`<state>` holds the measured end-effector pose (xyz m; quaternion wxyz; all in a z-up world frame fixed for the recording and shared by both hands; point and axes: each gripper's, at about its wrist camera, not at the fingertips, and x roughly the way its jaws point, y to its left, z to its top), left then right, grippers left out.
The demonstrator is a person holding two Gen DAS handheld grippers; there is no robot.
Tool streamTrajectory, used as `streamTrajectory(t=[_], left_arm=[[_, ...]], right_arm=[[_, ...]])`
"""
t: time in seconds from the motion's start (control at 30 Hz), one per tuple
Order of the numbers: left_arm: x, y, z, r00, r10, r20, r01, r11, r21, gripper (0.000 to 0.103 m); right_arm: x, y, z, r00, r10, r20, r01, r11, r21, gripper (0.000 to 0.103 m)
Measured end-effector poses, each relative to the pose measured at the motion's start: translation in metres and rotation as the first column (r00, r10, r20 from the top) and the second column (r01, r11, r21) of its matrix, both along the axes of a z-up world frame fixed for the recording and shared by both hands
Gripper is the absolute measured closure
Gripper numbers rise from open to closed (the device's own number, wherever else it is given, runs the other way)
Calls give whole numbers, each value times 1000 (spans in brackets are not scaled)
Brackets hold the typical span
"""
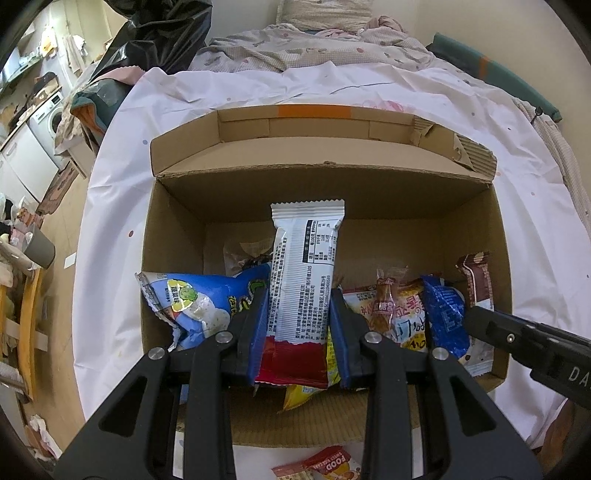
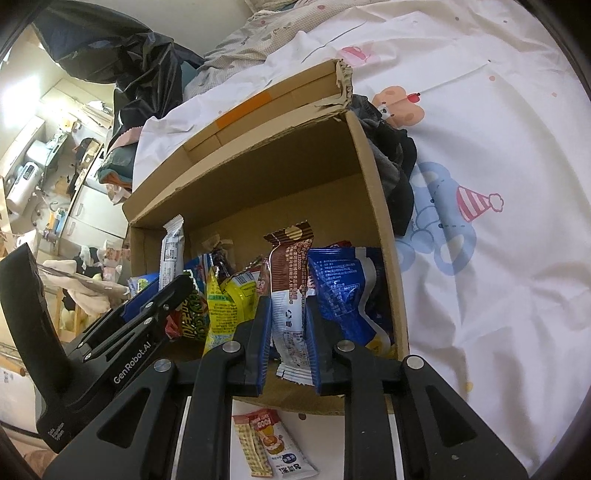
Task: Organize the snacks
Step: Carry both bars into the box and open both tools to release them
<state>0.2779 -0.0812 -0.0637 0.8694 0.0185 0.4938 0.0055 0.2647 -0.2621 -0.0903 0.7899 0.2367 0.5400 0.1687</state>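
A: Where does the left wrist view sit?

B: Just behind the left gripper (image 1: 299, 314), close over the near edge of the cardboard box (image 1: 173, 236), facing steeply down into it and on across the bed sheet (image 1: 332, 88) to the pillow (image 1: 325, 13).

A: And the right wrist view?

B: Behind the right gripper (image 2: 290, 332), equally close, tilted down at the box's right side, with the sheet filling its right half.

A: What do they share?

B: The box interior, the white snack bar (image 1: 306, 273), the brown snack bar (image 2: 291, 280), the loose packet (image 2: 269, 443) lying before the box, and each other's gripper at the edge.
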Motion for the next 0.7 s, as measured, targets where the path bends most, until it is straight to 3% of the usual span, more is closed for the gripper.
streamTrajectory(t=[0.07, 0.13, 0.2, 0.27, 0.3, 0.33, 0.37, 0.7], left_arm=[[-2, 1, 2, 1000, 10, 8, -10, 1000, 3, 74], [-3, 1, 5, 1000, 8, 9, -8, 1000, -6, 68], [-5, 1, 8, 1000, 3, 15, -3, 1000, -9, 46], [-8, 1, 13, 1000, 5, 31, -5, 1000, -6, 31], [-9, 1, 16, 999, 4, 42, -4, 1000, -9, 26], [-10, 1, 18, 999, 3, 46, -2, 1000, -12, 25], [-11, 1, 21, 999, 1, 49, 0, 1000, -17, 25], [-25, 9, 43, 996, 20, 86, -19, 1000, -5, 25]], right_arm=[[0, 0, 3, 1000, 2, 16, -2, 1000, -3, 82], [0, -1, 5, 1000, -3, 30, 3, 1000, -3, 82], [0, -2, 7, 999, -11, 35, 11, 1000, -1, 81], [0, -4, 9, 999, -18, 42, 18, 1000, 7, 74], [0, -5, 10, 999, -23, 46, 23, 1000, 10, 63], [-1, -6, 11, 998, -29, 54, 28, 1000, 11, 49], [-1, -6, 13, 998, -30, 62, 29, 1000, 10, 47], [-4, -5, 21, 996, -11, 93, 11, 1000, -2, 47]])
